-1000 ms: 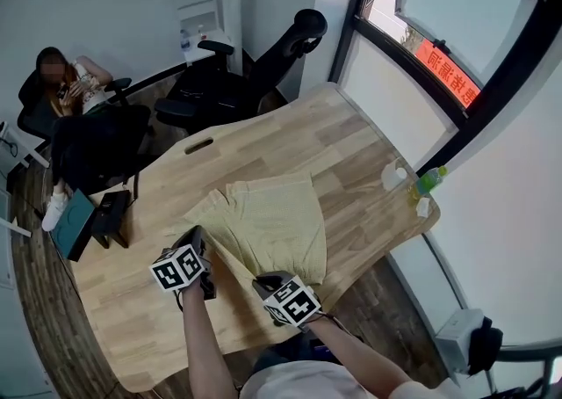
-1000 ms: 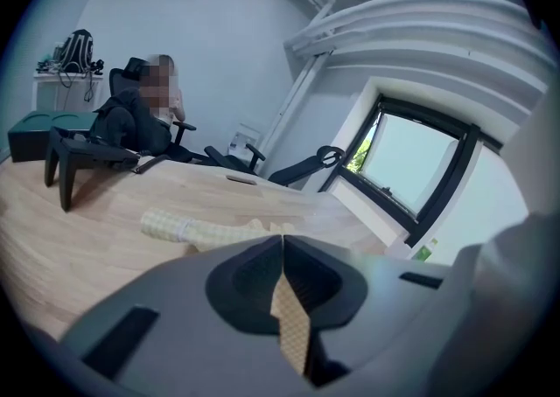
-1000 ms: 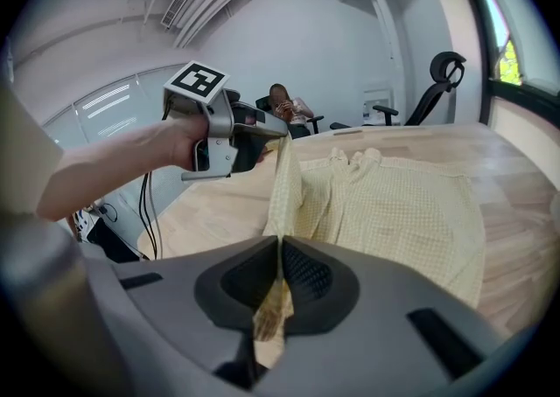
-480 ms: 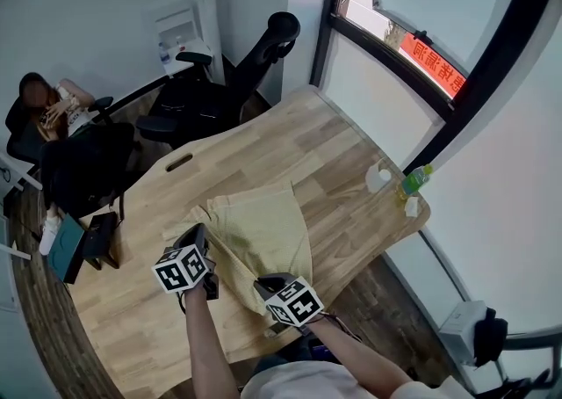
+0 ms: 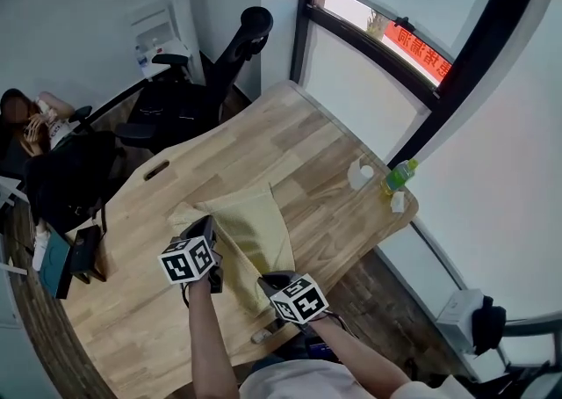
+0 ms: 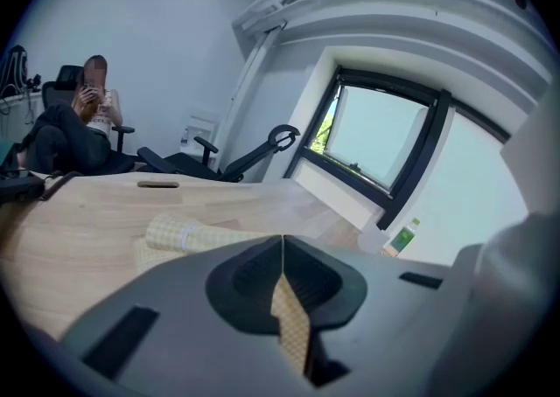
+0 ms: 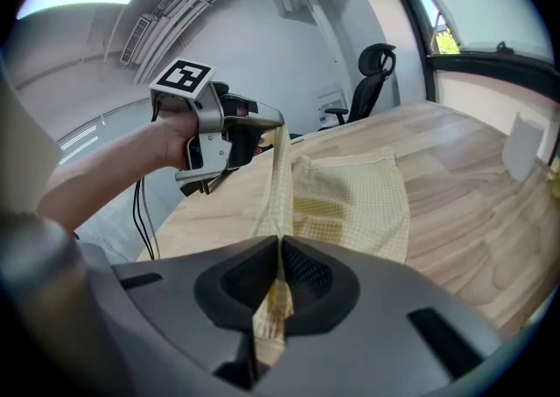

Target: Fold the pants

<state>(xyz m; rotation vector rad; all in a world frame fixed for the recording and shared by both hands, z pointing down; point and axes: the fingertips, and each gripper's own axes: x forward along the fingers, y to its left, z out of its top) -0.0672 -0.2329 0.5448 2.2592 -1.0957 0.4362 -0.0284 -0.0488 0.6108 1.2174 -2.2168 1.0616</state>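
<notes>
Pale yellow checked pants (image 5: pixel 256 223) lie on the wooden table (image 5: pixel 316 147), with one edge lifted off it. My left gripper (image 5: pixel 209 232) is shut on that edge at the far end, and the fabric (image 6: pixel 290 325) shows pinched between its jaws. My right gripper (image 5: pixel 269 282) is shut on the same edge nearer the table's front. In the right gripper view the cloth (image 7: pixel 282 177) runs taut from my right gripper (image 7: pixel 280 251) up to the left gripper (image 7: pixel 262 128). The rest of the pants (image 7: pixel 354 198) lies flat beyond.
A white cup (image 5: pixel 358 173) and a green bottle (image 5: pixel 399 175) stand near the table's right corner. Dark objects (image 5: pixel 83 252) and a teal notebook (image 5: pixel 51 265) sit at the left edge. Office chairs (image 5: pixel 189 103) and a seated person (image 5: pixel 35 125) are behind the table.
Both grippers have carried the held edge sideways over the pants, and the flat part now looks narrower. The head view has shifted too.
</notes>
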